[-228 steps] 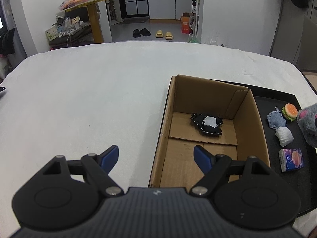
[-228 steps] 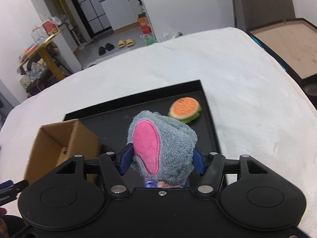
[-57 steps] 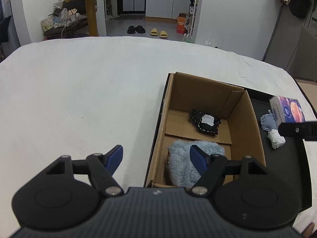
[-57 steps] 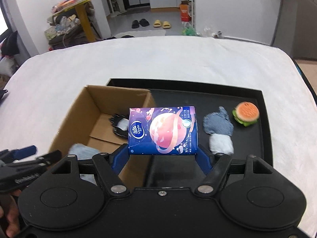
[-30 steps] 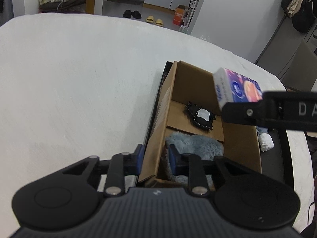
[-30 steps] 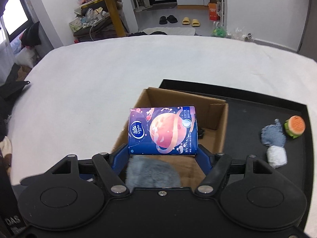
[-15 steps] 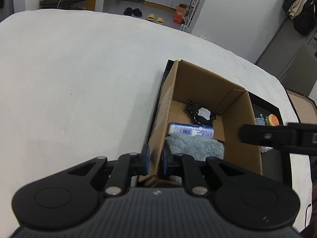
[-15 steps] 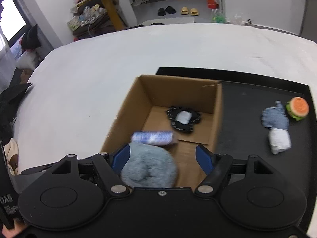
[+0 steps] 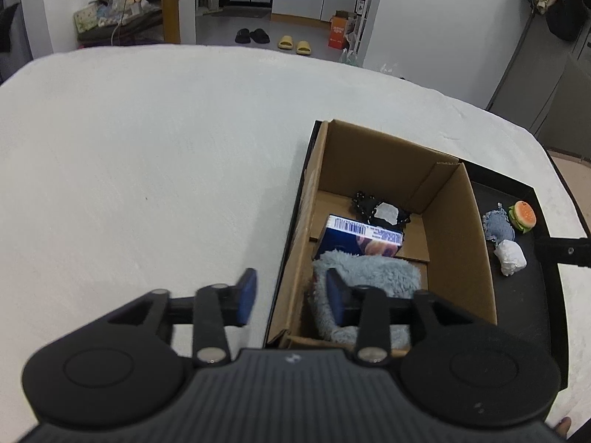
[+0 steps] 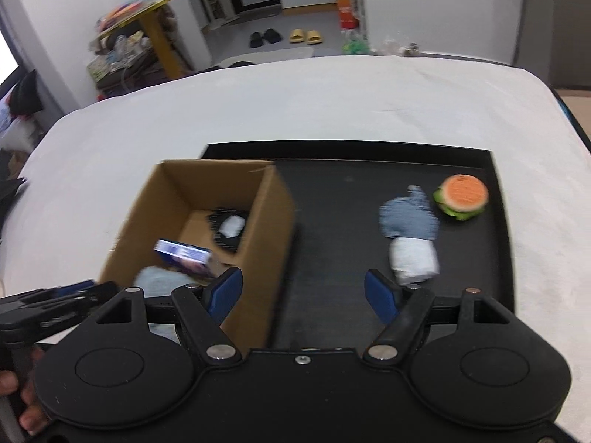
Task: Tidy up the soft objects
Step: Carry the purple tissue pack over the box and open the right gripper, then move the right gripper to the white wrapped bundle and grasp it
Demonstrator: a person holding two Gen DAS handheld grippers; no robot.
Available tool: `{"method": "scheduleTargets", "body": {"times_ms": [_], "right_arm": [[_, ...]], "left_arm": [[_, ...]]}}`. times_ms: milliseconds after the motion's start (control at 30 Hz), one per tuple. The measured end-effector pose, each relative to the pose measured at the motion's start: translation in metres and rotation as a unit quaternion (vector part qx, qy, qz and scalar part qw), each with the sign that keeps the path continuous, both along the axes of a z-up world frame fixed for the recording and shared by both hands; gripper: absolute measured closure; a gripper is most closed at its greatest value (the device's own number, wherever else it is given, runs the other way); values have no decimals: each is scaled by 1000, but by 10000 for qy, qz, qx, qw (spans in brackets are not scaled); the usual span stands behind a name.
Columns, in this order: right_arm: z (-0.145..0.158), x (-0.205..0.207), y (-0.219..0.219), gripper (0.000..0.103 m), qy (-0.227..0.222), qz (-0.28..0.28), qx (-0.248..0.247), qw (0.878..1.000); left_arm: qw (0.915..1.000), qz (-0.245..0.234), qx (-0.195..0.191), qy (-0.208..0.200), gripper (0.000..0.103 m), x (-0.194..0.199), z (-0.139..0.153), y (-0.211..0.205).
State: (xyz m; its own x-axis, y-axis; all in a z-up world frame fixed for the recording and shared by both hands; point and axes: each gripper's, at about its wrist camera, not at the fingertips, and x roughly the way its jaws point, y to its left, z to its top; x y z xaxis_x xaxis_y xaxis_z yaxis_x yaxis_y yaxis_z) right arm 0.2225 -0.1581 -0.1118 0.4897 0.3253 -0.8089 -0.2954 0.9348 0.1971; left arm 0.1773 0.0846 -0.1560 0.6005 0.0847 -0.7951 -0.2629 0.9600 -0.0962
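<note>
Cardboard box: stiff but thin-walled; stands at the left end of the black tray. Its left wall runs between the fingers of the left gripper, whose jaws are opening, pads off the card.
Fleece: grey, fluffy, squashy; lies at the near end of the box, half under the left gripper's right finger.
Tissue pack: light, crushable, slick wrap; leans on the fleece inside the box.
Black pouch: at the far end of the box; blurred, perhaps a small cloth piece.
Right gripper: wide, nothing between the fingers; hovers over bare tray just right of the box.
Blue cloth: limp, light; on the tray. Pinch it through the bunched middle.
White bundle: soft roll touching the blue cloth, nearest the right gripper. Grip across its waist.
Burger: plush, springy, round; just right of the blue cloth. Squeeze across the bun's sides.
</note>
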Motion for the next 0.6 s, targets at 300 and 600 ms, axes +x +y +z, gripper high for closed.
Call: {"method": "scheduleTargets", "body": {"times_ms": [300,600], "right_arm": [[-14,19,-36,18,-76,-235,-96,9996],[-48,30,-58,11,-93,-598,8,9982]], "left_arm": [[9995,107,281,95,42,4,3,-7],[9970,55,745,190,37,9,3,-22]]}}
